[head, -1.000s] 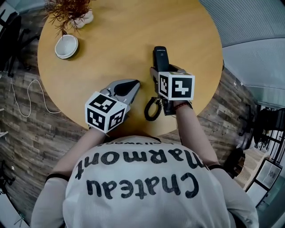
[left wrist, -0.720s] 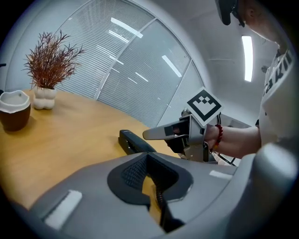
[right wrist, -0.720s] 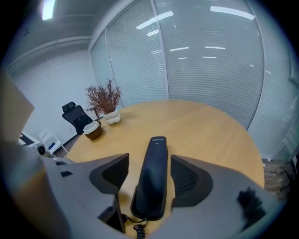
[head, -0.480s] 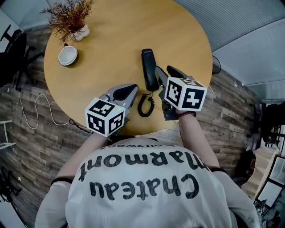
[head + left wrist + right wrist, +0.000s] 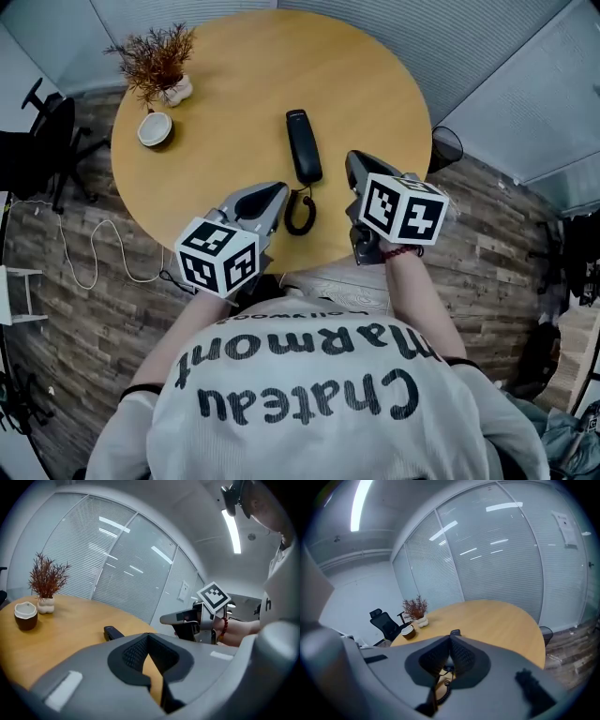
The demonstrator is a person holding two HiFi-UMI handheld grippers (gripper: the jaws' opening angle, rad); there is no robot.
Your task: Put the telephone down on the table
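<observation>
The black telephone handset (image 5: 302, 145) lies flat on the round wooden table (image 5: 375, 84), its coiled cord (image 5: 300, 212) curling toward the near edge. My right gripper (image 5: 354, 165) hovers to the right of the handset, apart from it. Its jaws have just been closing and stand shut with nothing between them. My left gripper (image 5: 272, 194) hangs over the near edge left of the cord, shut and empty. In the left gripper view the handset (image 5: 112, 632) shows past the closed jaws (image 5: 148, 635). In the right gripper view the handset (image 5: 455, 633) peeks over the closed jaws (image 5: 451, 637).
A dried plant in a white pot (image 5: 161, 62) and a small cup (image 5: 156, 129) stand at the table's far left. An office chair (image 5: 37, 131) stands left of the table and a bin (image 5: 448, 146) to its right. A cable (image 5: 84, 253) lies on the floor.
Both grippers have risen and drawn back toward the person. The right gripper was over the handset, has come off it and closed. The handset stays on the table.
</observation>
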